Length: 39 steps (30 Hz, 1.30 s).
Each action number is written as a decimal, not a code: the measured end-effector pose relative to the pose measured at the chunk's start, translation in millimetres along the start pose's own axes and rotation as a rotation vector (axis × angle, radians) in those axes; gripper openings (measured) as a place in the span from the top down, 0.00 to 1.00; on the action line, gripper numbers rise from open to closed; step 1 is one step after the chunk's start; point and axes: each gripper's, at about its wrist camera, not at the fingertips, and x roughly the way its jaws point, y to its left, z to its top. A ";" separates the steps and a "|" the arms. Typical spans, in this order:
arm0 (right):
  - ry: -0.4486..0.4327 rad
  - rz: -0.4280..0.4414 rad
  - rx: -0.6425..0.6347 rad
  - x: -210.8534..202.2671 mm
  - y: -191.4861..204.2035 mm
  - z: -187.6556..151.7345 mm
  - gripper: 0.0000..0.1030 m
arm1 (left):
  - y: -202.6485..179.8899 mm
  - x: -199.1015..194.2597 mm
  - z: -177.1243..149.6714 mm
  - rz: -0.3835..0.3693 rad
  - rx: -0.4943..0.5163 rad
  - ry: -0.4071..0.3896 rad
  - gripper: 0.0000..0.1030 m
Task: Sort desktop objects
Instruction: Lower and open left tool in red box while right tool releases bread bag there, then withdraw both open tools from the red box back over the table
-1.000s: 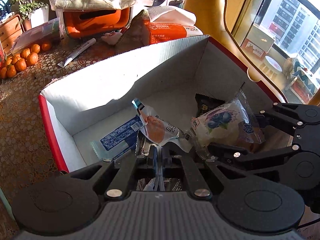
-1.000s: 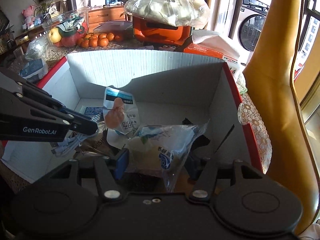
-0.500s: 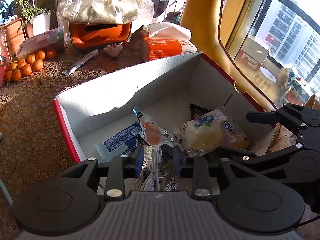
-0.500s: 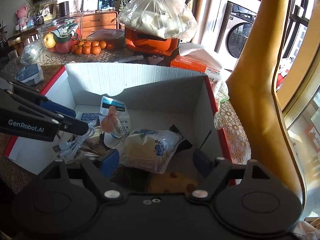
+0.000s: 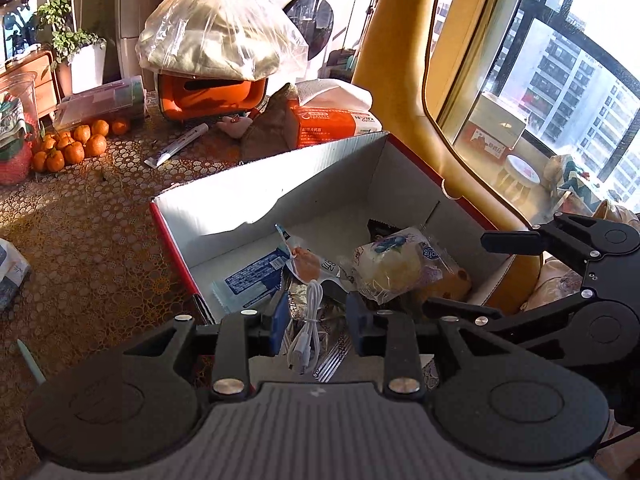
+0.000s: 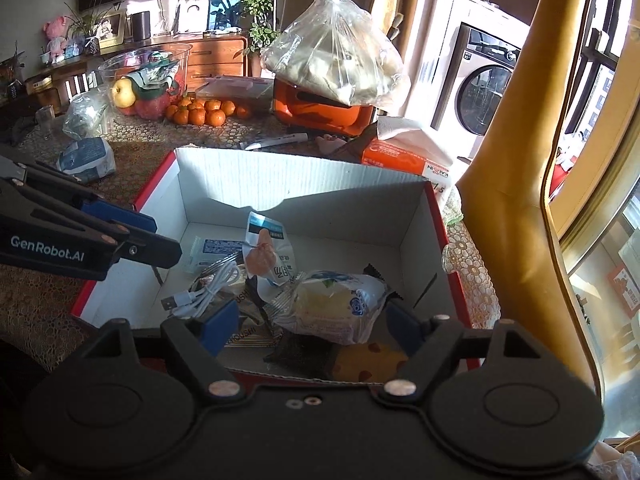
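Observation:
A red-and-white cardboard box (image 5: 280, 184) (image 6: 304, 176) holds several items: a white USB cable (image 5: 308, 328) (image 6: 208, 288), a wrapped blueberry bun (image 5: 400, 264) (image 6: 340, 304), a sausage packet (image 5: 308, 260) (image 6: 264, 256), a blue sachet (image 5: 252, 276) and dark snack packets. My left gripper (image 5: 318, 320) is open and empty above the cable at the box's near edge. My right gripper (image 6: 312, 328) is open and empty above the bun.
On the patterned table stand an orange box under a plastic bag (image 5: 216, 88), a tissue pack (image 5: 336, 120), a tube (image 5: 176, 146), several oranges (image 5: 68, 146) and a fruit bowl (image 6: 148, 76). A yellow chair back (image 6: 520, 200) rises right of the box.
Both grippers opened and pulled back and up from the box. The left let go of the white cable and the right let go of the bun; both now lie in the box.

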 end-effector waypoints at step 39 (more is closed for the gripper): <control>-0.099 0.183 -0.155 -35.3 185.4 21.7 0.25 | 124.3 -141.9 -86.0 0.201 -0.122 -0.194 0.54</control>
